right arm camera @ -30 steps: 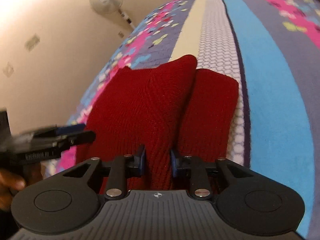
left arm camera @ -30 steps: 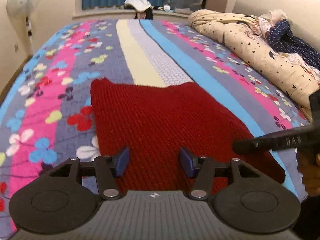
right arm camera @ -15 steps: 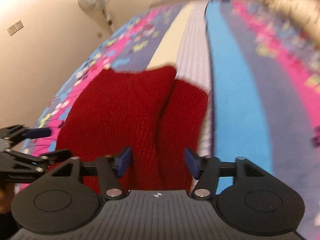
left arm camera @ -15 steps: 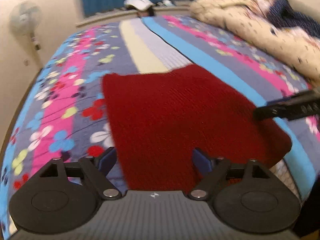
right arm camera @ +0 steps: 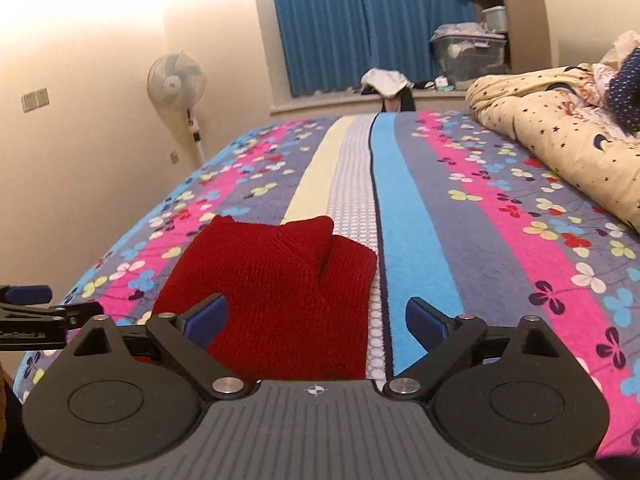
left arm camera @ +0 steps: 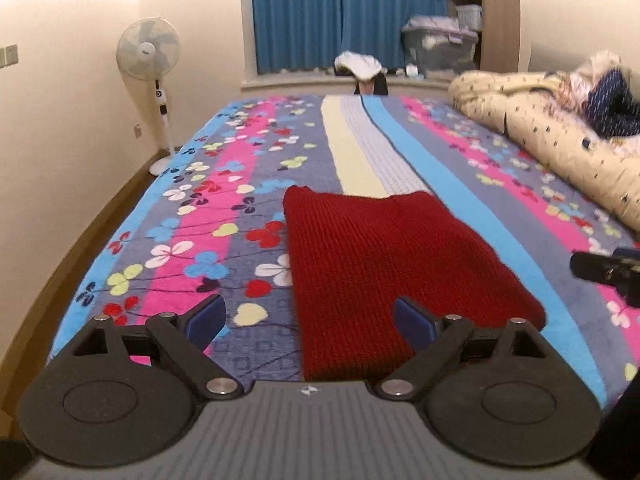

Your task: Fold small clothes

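A dark red knitted garment lies folded flat on the flowered, striped bedspread. It also shows in the right wrist view, with one folded layer lying over another. My left gripper is open and empty, held above the garment's near edge. My right gripper is open and empty, above the garment's near right part. The right gripper's tip shows at the right edge of the left wrist view. The left gripper shows at the left edge of the right wrist view.
A rolled cream star-print quilt with a navy dotted cloth lies along the bed's right side. A standing fan is by the left wall. Blue curtains, a window ledge with clothes and plastic storage boxes are behind the bed.
Both grippers opened wide, let go of the red garment and drew back and up. The garment now lies folded on the bed.
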`<state>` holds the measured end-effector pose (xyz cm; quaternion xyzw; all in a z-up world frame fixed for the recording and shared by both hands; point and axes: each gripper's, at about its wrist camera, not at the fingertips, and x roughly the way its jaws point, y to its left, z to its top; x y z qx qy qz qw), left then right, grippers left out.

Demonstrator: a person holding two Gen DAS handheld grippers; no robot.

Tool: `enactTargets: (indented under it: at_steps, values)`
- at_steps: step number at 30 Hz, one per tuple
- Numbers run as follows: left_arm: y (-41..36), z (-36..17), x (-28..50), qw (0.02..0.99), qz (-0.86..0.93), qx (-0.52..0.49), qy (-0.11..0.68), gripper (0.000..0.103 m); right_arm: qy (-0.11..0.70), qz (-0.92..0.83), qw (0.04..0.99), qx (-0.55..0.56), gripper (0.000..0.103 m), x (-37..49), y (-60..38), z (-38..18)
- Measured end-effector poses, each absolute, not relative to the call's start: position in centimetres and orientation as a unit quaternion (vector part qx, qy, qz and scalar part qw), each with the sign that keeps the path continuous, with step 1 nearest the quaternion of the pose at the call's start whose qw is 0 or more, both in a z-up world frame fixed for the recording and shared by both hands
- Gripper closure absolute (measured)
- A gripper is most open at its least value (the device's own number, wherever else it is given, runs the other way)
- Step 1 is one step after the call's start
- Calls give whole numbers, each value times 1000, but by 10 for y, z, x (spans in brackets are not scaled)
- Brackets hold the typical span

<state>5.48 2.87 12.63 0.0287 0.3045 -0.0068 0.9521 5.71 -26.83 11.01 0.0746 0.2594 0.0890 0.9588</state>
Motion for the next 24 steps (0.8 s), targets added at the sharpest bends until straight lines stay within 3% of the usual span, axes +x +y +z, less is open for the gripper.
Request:
enactTargets:
  at_steps: [2, 7, 12, 24]
  values:
    - [31, 118, 51, 953, 4, 14, 303, 0, 261, 77, 960, 73, 4, 50, -265, 105]
    - [27, 94, 58, 938, 7, -4, 347, 1, 286, 70, 954, 56, 4, 58, -252, 94]
    - [22, 98, 55, 946, 4, 11, 325, 1, 298, 80, 950, 48, 4, 61, -244, 90]
    - [29, 85, 64, 926, 19, -6, 376, 1, 305, 85, 948, 39, 4, 60, -237, 89]
